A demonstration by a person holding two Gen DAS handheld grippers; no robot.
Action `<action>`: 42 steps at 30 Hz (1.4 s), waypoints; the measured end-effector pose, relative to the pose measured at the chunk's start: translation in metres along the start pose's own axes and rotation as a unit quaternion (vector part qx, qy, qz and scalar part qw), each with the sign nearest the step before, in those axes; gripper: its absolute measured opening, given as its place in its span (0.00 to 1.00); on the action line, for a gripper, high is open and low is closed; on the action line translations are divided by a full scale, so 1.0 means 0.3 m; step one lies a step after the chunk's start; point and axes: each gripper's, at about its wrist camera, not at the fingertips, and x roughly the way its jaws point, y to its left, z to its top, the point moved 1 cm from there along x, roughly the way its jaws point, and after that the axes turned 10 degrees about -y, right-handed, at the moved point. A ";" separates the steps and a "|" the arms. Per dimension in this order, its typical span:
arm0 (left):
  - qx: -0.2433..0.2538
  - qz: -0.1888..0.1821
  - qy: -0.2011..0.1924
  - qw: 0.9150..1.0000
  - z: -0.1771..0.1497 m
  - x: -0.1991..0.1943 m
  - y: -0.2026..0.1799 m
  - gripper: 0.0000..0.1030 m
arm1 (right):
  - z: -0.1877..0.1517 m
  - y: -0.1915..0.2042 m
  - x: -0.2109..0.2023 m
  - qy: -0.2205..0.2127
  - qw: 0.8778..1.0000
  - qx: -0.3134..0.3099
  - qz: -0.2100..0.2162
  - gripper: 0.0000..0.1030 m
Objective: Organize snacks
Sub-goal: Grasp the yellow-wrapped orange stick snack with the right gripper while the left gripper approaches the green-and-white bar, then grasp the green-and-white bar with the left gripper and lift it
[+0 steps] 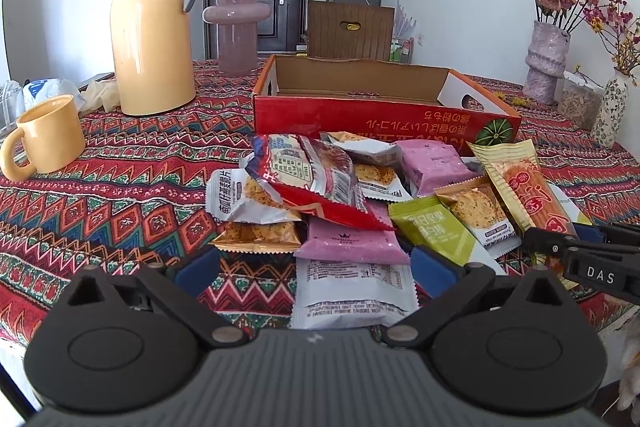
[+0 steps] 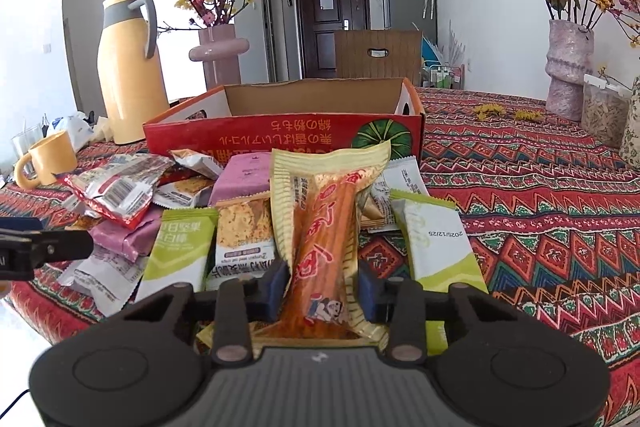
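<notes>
A pile of snack packets lies on the patterned tablecloth in front of an open red cardboard box. My right gripper is shut on a long gold and orange sausage packet, also seen in the left wrist view. My left gripper is open and empty, its fingers on either side of a white packet and a pink packet. A red packet tops the pile. Green packets flank the sausage.
A yellow thermos and yellow mug stand at the left. A pink vase stands behind the box. Flower vases and a jar stand at the right. The box looks empty inside.
</notes>
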 end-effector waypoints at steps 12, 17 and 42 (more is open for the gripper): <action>0.014 -0.050 0.034 0.998 0.032 0.021 -0.099 1.00 | 0.029 -0.028 -0.076 -0.041 0.999 0.013 0.006 0.35; 0.020 -0.060 0.062 0.996 0.037 0.055 -0.186 1.00 | 0.033 -0.059 -0.104 -0.051 0.999 0.013 0.008 0.35; 0.031 -0.038 0.140 0.989 0.013 0.143 -0.337 0.42 | -0.022 -0.126 -0.128 -0.056 0.997 0.043 0.025 0.35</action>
